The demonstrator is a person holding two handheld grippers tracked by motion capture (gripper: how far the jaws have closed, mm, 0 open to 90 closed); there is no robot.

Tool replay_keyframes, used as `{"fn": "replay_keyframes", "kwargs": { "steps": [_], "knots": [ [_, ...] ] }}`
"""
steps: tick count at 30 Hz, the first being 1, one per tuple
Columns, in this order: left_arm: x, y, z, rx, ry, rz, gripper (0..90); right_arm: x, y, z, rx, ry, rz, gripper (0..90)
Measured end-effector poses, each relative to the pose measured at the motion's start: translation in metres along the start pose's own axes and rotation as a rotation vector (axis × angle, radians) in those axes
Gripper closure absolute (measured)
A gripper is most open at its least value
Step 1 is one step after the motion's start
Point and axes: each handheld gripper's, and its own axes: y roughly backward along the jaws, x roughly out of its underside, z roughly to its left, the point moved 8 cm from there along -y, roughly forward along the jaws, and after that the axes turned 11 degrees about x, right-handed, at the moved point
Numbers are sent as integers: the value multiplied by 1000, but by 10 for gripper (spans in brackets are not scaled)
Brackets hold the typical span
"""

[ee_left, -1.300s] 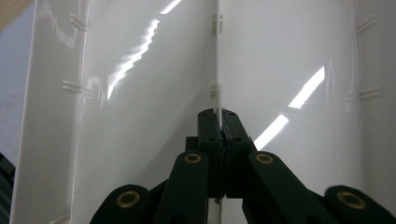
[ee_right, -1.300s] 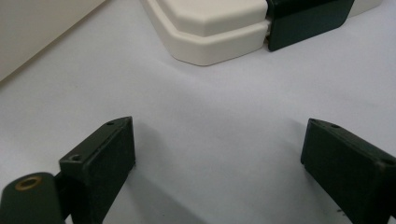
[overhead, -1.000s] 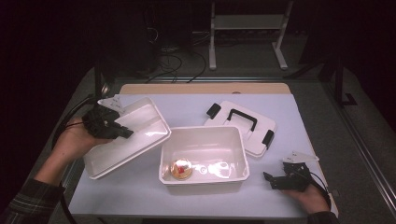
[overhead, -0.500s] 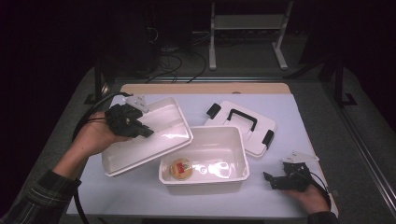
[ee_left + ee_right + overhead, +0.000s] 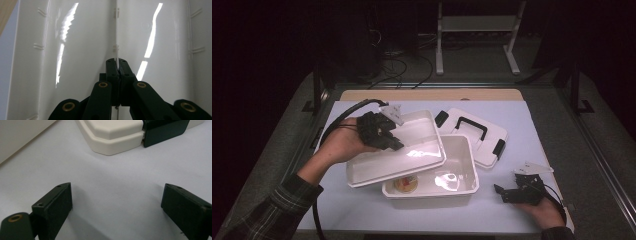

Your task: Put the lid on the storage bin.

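Observation:
My left gripper point(image 5: 393, 144) is shut on the thin wall of a shallow white tray point(image 5: 412, 152) and holds it tilted in the air, partly over the open white box point(image 5: 466, 172). In the left gripper view the jaws pinch the tray's edge point(image 5: 116, 37) at my left gripper point(image 5: 117, 63), with glossy tray surface point(image 5: 82, 50) on both sides. A small round orange-and-white item point(image 5: 405, 184) lies in the box under the tray. My right gripper point(image 5: 502, 193) rests on the table at the front right, open with nothing between its fingers point(image 5: 117, 202).
The box's white lid point(image 5: 476, 134) with a black handle and black clips lies flat behind the box, and its corner point(image 5: 112, 132) is ahead of the right gripper. The pale table top point(image 5: 542, 135) has free room at the right. Cables and a stand sit beyond the table.
My left gripper has carried the tray to the right and up, from beside the box to partly over it. The right gripper has stayed still.

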Motion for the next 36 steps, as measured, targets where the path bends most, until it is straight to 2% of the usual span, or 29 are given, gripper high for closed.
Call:
{"fn": "replay_keyframes", "kwargs": {
  "steps": [10, 15, 25, 36],
  "knots": [
    [-31, -28, -9, 48, -72, 18, 887, 0, 0, 0, -1, -1, 0, 93],
    [-42, -42, -10, 57, -96, 27, 887, 0, 0, 0, -1, -2, 1, 93],
    [-49, -61, -10, 61, -105, 42, 887, 0, 0, 0, -2, -5, 2, 93],
    [-46, -72, -9, 63, -99, 35, 886, 0, 0, 0, -1, -7, 3, 93]
  ]
}}
